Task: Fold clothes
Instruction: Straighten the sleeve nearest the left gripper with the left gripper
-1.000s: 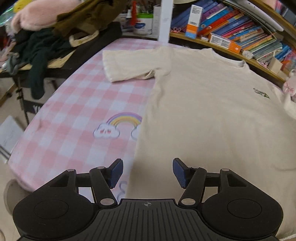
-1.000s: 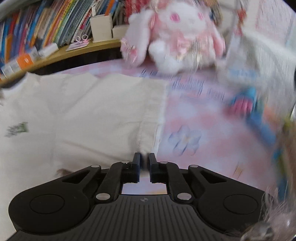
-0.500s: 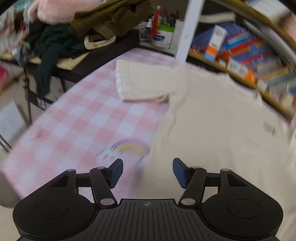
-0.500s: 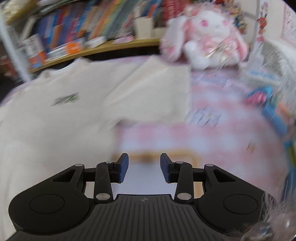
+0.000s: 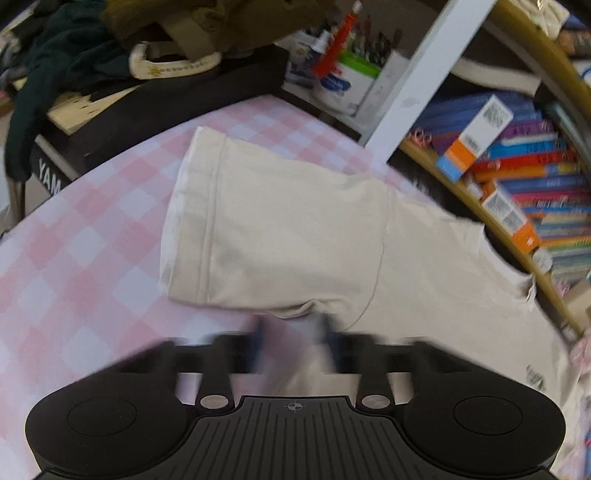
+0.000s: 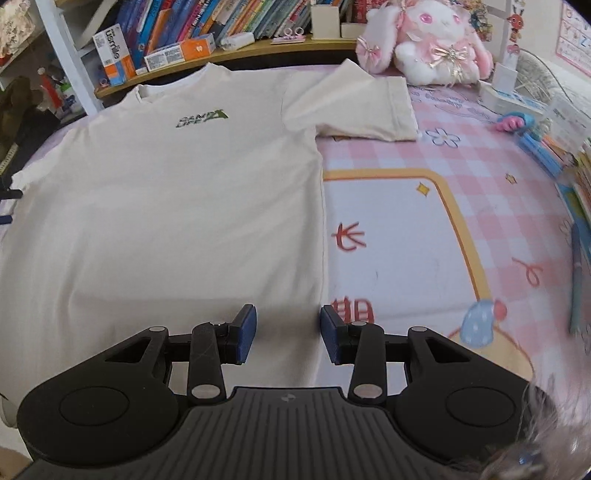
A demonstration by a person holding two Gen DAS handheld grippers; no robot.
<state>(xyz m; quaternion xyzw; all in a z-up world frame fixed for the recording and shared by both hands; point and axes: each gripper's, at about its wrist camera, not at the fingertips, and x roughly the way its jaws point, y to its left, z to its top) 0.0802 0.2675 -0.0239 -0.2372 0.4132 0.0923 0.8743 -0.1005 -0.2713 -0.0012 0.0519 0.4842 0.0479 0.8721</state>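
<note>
While cream cotton T-shirt (image 6: 177, 206) lies flat, chest up, on pink checked surface (image 6: 480, 158), left tongs (image 5: 291, 332) closing by sleeve underarm, blurred; cloth pinched? cannot tell. Right tongs (image 6: 284, 334) released over side hem. Risk: thin bite slips, sleeve fold skews.

Cover: pink checked cloth (image 6: 480, 155) under everything, with a yellow-bordered panel.
Far right: pink-and-white plush rabbit (image 6: 428, 40).
Far edge: curved shelf of books (image 6: 207, 22).
Far left: dark heap (image 5: 74, 55), probably clothes; blurred.
Right edge: blue toy (image 6: 532, 129).
</note>
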